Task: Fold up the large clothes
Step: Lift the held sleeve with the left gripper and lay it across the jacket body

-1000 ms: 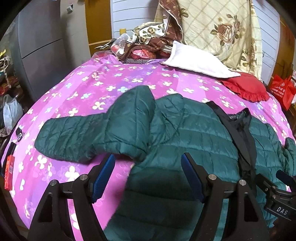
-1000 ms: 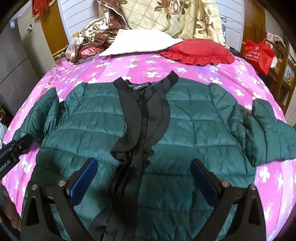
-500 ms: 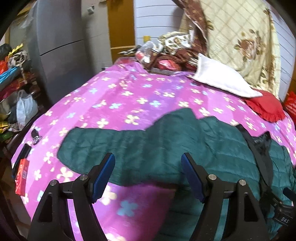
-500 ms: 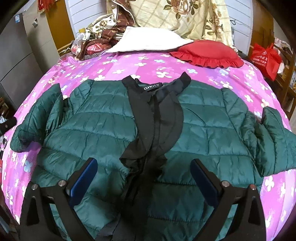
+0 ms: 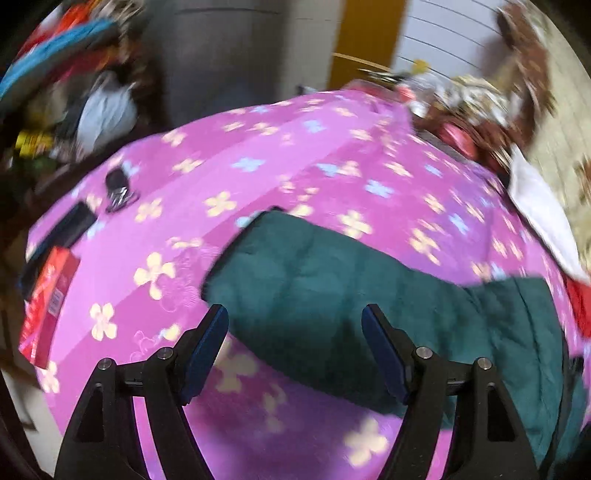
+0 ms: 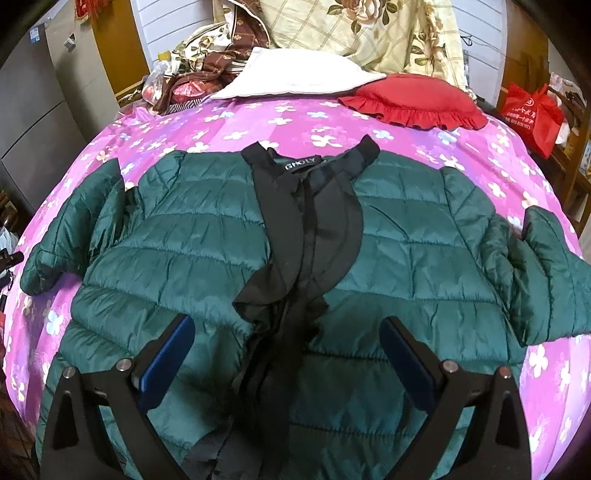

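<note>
My left gripper (image 5: pixel 295 347) has its jaws spread wide apart with nothing between them; its blue pads (image 5: pixel 205 345) hang above the jacket's sleeve (image 5: pixel 310 291). That sleeve lies flat and stretched toward the left on the pink flowered bedspread (image 5: pixel 295 155), its cuff end at the far left. This view is smeared by blur, so I cannot make out fine detail. To the left, near the bed's edge, I see a red box (image 5: pixel 46 306), a dark flat object beside it (image 5: pixel 64 229) and a small dark item a little farther on (image 5: pixel 118 186).

My right gripper (image 6: pixel 288 354) is likewise wide open and empty, hanging over the lower middle of the dark green quilted jacket (image 6: pixel 207 251). The jacket lies face up across the bedspread (image 6: pixel 288 122), its black collar and front placket (image 6: pixel 310 206) running down the centre between my fingers. Its right sleeve (image 6: pixel 546 273) is bent back on itself at the right side; the left sleeve (image 6: pixel 66 236) reaches out to the left.

Beyond the collar, at the far end of the bed, sit a white pillow (image 6: pixel 295 77) and a red ruffled cushion (image 6: pixel 417 99) side by side, with a floral quilt (image 6: pixel 354 29) heaped behind them. A red bag (image 6: pixel 532 110) stands off to the far right.
</note>
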The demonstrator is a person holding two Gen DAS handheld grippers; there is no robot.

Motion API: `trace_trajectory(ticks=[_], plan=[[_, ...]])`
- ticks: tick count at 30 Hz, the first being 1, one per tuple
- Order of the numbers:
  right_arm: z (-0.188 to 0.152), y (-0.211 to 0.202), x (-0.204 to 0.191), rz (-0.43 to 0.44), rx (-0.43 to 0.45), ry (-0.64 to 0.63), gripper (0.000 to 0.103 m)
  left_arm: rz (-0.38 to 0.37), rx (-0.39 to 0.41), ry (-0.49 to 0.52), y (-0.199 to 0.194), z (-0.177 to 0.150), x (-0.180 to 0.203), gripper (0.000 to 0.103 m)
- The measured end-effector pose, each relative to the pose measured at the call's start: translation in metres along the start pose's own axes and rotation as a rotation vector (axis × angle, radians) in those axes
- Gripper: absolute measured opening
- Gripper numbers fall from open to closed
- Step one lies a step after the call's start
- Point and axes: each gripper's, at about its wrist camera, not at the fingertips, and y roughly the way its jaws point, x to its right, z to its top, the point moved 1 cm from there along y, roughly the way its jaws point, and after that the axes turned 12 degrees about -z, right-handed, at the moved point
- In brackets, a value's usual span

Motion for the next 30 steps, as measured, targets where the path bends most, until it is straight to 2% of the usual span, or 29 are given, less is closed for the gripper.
trace_trajectory(ticks=[3, 6, 11, 14, 15, 16, 17, 19, 23, 27, 30], plan=[[-0.001, 0.0, 0.001, 0.002, -0.006, 0.001, 0.102, 0.029, 0.021, -0.083, 0.009, 0.006, -0.024, 0.051], [-0.001, 0.0, 0.001, 0.003, -0.003, 0.0, 0.102, 0.032, -0.004, -0.14, 0.023, 0.008, -0.039, 0.051], [0.0, -0.003, 0.002, -0.008, 0.006, -0.002, 0.102, 0.039, -0.059, -0.145, 0.041, 0.003, -0.044, 0.051], [0.001, -0.003, 0.002, -0.007, 0.004, 0.001, 0.102, 0.047, -0.049, -0.11, 0.044, 0.002, -0.04, 0.051], [0.001, -0.003, 0.002, -0.009, 0.003, 0.001, 0.102, 0.045, -0.045, -0.098, 0.045, 0.002, -0.04, 0.049], [0.001, -0.002, 0.002, -0.012, 0.001, -0.001, 0.102, 0.043, -0.037, -0.086, 0.045, 0.001, -0.038, 0.036], [0.001, -0.002, 0.002, -0.014, -0.001, -0.002, 0.102, 0.044, -0.033, -0.071, 0.045, 0.001, -0.037, 0.016], [0.0, -0.001, 0.003, -0.015, -0.005, 0.0, 0.102, -0.007, -0.046, -0.067, 0.043, 0.002, -0.034, 0.0], [0.0, -0.002, 0.006, -0.02, -0.002, 0.008, 0.102, -0.017, -0.017, -0.045, 0.023, 0.001, -0.019, 0.0], [-0.001, -0.006, 0.012, -0.031, 0.004, 0.009, 0.102, -0.032, 0.065, 0.046, -0.015, -0.003, 0.011, 0.0], [-0.002, -0.009, 0.018, -0.037, 0.009, 0.013, 0.102, -0.071, 0.112, 0.114, -0.042, -0.006, 0.039, 0.0]])
